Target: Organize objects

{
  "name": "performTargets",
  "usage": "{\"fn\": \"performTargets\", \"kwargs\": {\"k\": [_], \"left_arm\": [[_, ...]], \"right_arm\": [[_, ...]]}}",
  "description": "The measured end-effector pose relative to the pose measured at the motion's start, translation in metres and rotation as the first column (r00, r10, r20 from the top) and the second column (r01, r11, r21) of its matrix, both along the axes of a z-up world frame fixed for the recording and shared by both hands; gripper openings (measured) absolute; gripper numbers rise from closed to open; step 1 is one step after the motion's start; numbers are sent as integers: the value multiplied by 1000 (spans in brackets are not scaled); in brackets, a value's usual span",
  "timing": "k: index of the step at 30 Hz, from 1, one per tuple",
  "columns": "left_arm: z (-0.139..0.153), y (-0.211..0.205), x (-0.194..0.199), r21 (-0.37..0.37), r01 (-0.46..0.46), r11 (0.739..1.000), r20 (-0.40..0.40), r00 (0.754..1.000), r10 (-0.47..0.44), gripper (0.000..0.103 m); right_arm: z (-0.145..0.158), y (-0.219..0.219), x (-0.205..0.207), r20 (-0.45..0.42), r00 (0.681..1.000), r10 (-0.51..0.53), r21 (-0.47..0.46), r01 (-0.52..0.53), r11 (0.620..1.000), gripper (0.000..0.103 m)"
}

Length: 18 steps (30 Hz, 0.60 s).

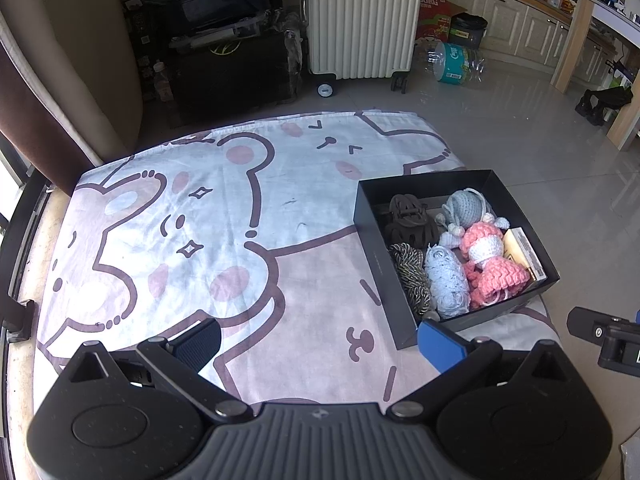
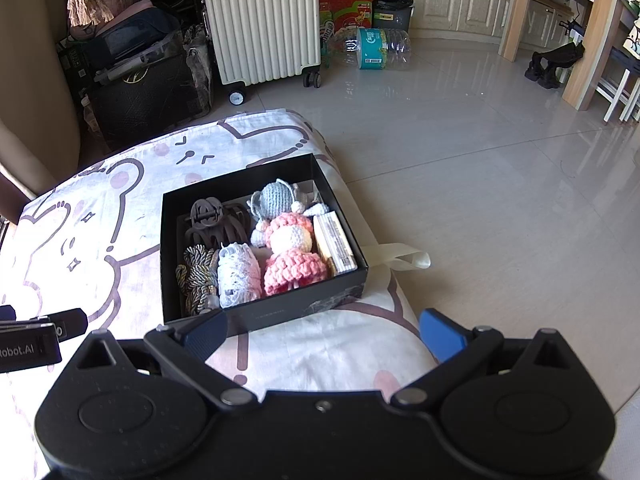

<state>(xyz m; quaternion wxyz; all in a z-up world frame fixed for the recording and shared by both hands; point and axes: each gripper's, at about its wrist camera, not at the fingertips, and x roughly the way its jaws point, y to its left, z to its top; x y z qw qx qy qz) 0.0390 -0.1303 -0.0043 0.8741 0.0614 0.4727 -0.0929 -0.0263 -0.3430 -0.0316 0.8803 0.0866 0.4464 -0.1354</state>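
My left claw (image 1: 320, 340) hangs nearest, fingers apart and empty, over the cartoon-print blanket (image 1: 192, 216). To its right, my right claw (image 2: 322, 334) is likewise spread and empty. Beyond sits the black box (image 2: 172, 240), packed with crocheted toys, at the blanket's edge; a clumsy nudge could tip it floorward.

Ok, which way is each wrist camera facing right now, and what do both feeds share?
Left wrist: sits behind the open left gripper, looks down over the cartoon bedsheet; the black box lies to its right, the right gripper's tip at the right edge.
Right wrist: sits behind the open right gripper, faces the box head-on, the tiled floor beyond; the left gripper's tip shows at the left edge.
Shared: the box with its pink crochet doll, the sheet, the white suitcase.
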Motion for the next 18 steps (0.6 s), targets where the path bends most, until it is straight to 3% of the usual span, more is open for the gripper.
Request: {"fn": "performTargets", "kwargs": {"k": [18], "left_arm": [[0,-1,0,0,0,1000,0,1000,0,103]], "right_arm": [[-2,-1,-1,-3,1000,0,0,0,1000,103]]}}
